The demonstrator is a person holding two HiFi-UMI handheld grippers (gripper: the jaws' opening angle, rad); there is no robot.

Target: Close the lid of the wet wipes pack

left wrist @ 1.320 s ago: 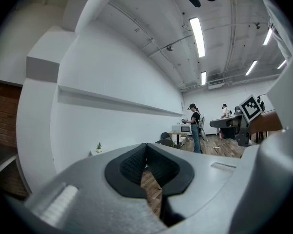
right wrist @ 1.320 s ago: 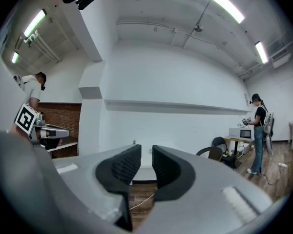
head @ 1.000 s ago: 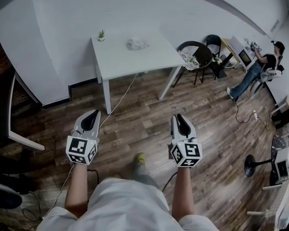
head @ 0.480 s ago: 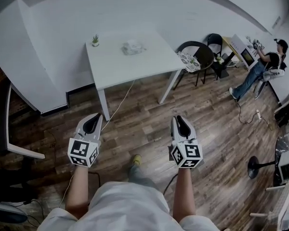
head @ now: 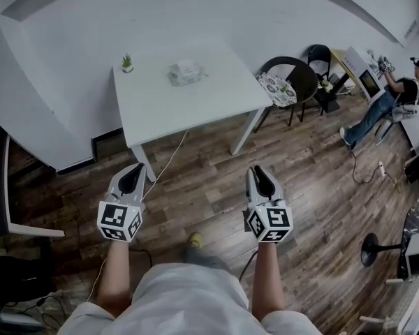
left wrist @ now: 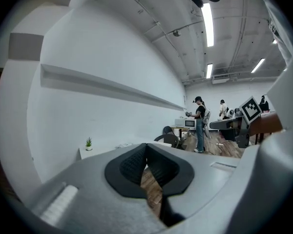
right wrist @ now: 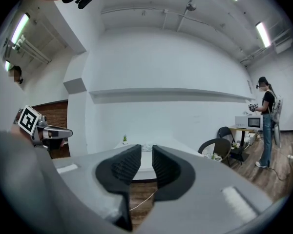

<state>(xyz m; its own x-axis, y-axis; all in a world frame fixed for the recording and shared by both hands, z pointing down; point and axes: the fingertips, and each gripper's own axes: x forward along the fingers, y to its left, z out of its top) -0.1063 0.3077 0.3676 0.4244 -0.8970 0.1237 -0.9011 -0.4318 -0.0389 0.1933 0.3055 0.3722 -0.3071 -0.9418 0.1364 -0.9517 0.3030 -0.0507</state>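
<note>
The wet wipes pack [head: 184,72] lies on a white table [head: 195,100] across the room, beside a small potted plant [head: 127,62]. Whether its lid is up is too small to tell. Both grippers are held out level over the wooden floor, well short of the table. My left gripper [head: 132,176] has its pads touching at the tip, with nothing between them [left wrist: 146,148]. My right gripper [head: 259,174] stands slightly apart and empty [right wrist: 146,152]; through its gap I see the table [right wrist: 145,164] and the pack [right wrist: 146,147].
A cable [head: 169,160] trails from the table across the floor. A black chair [head: 293,82] stands right of the table, and a person [head: 384,103] sits further right. A dark desk edge [head: 7,208] is at my left, a floor stand [head: 377,246] at my right.
I have walked toward the table: it looks larger and nearer now. Both grippers came forward with me, and their jaws stand as before.
</note>
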